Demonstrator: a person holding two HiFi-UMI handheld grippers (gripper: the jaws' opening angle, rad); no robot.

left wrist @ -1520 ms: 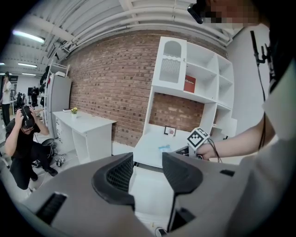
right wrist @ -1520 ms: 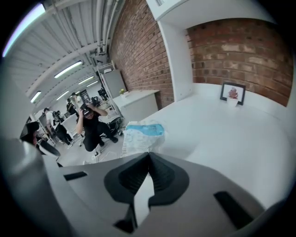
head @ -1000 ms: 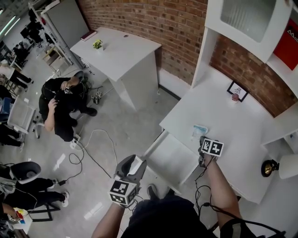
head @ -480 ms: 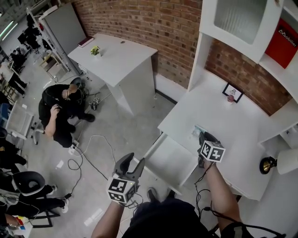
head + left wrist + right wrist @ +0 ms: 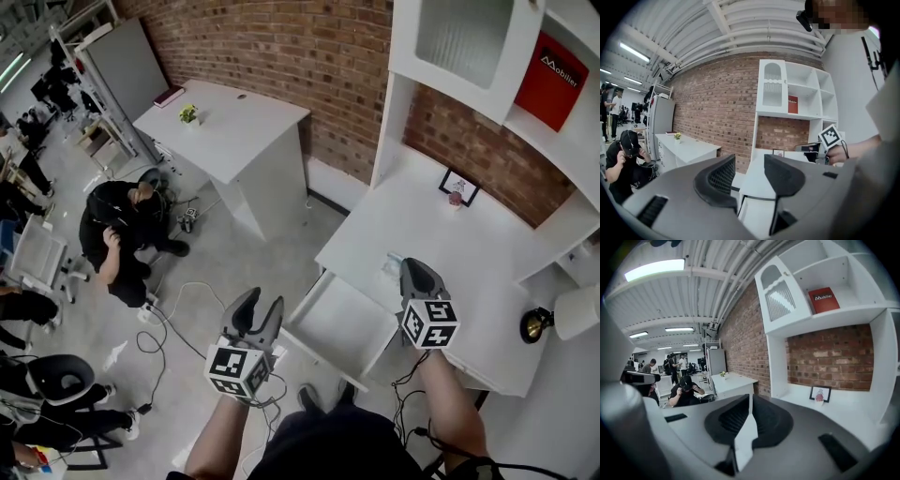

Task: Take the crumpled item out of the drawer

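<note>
The crumpled item, pale and small, lies on the white desk just past the open drawer, whose floor looks bare. My right gripper stands right beside the item, above the desk edge. Its jaws are closing to a thin slit with nothing between them, as the right gripper view shows. My left gripper hovers over the floor left of the drawer, open and holding nothing; in its own view only the desk shows past the jaws. Neither gripper view shows the item.
A small picture frame stands at the desk's back, and a brass lamp at its right. Shelves hold a red box. Another white table stands to the left; a person sits on the floor near cables.
The right gripper has tipped up and drawn slightly back from the crumpled item on the desk. The left gripper has drifted a little towards the drawer. The head view has shifted.
</note>
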